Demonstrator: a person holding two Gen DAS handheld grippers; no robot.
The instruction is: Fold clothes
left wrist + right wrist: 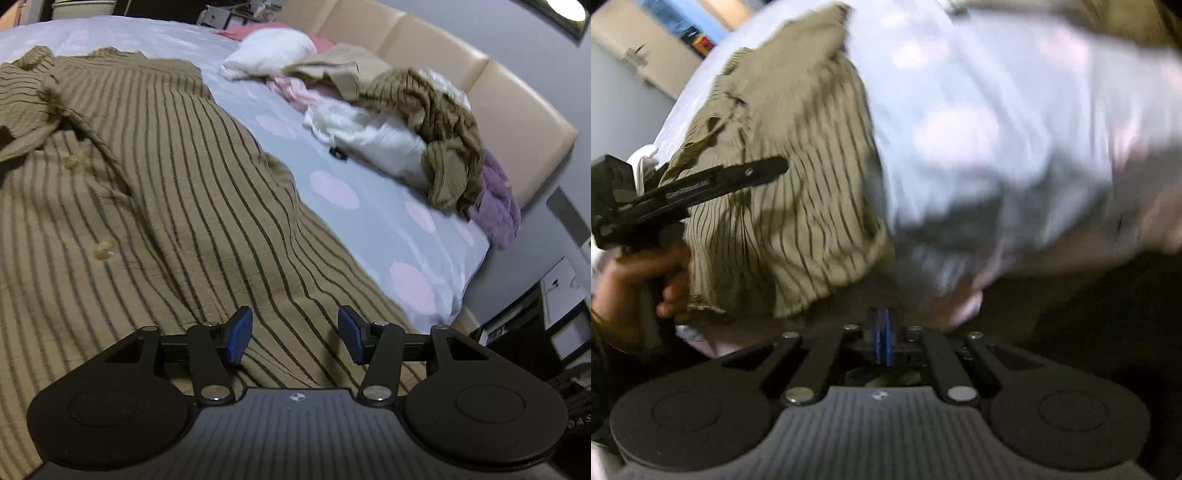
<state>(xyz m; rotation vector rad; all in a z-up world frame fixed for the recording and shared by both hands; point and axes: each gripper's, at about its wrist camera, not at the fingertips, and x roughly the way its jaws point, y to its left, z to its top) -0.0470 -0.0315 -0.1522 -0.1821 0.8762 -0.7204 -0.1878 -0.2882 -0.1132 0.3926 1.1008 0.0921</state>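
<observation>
While the left gripper (295, 334) hovers spread over the striped shirt (155, 206), the right gripper (884, 332) is pressed together, apparently empty; next, pinch the hem toward 6 o'clock.

Left gripper (295, 334) jaws apart, level; right gripper (885, 334) jaws together, empty.

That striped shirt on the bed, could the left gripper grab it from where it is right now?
Probably yes. The left gripper is open and sits just over the striped shirt, with nothing between its blue pads and the cloth. The pile of clothes lies well off to the side.
</observation>
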